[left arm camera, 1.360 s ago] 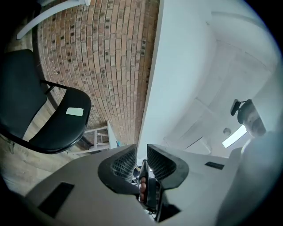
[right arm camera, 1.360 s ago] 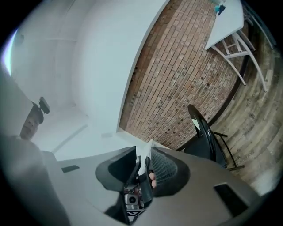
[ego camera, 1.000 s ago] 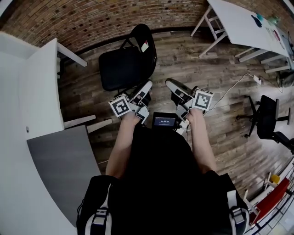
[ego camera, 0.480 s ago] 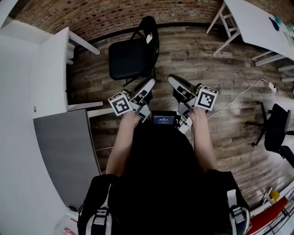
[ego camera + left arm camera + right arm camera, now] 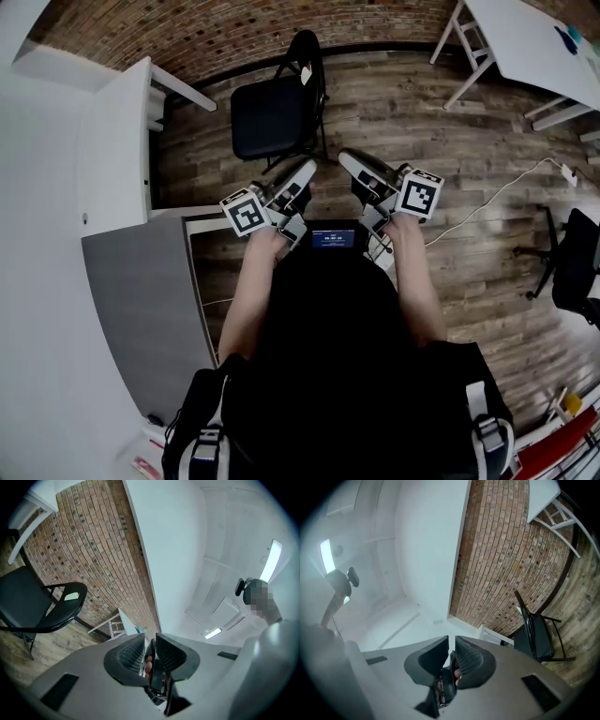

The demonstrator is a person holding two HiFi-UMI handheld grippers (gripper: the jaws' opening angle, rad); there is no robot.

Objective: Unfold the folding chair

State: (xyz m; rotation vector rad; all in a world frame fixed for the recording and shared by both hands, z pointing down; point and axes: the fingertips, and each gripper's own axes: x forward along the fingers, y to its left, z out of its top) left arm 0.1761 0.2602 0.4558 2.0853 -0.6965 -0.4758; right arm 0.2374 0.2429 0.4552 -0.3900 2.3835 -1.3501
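Tongs first, as the head view shows them: the left tongs (image 5: 302, 171) and the right tongs (image 5: 349, 161) are held side by side in front of the person's body. Both point up the picture toward the chair (image 5: 272, 117), and neither touches it. The chair stands well apart from both, on the wooden floor (image 5: 422, 122) just before the brick wall (image 5: 187, 37), near the end of a white counter (image 5: 112, 141). Its seat lies flat with the back rising behind, so it looks already opened out and standing on its own legs.

Left gripper view: the left tongs (image 5: 151, 641) are narrow, with only a slit between the pads and nothing in it. The chair (image 5: 23, 604) shows at the left edge, seat open, far from the tips.

Right gripper view: the right tongs (image 5: 451, 644) are closing, down to a thin gap, and nothing stands between them. The chair (image 5: 539, 634) is seen side-on at the right, in front of the brick wall, upright with its seat down.

As I judge it, the unfolding is done, since the chair stands free with its seat down. Little seems left beyond perhaps checking that it sits square, and both tongs are empty and clear of it
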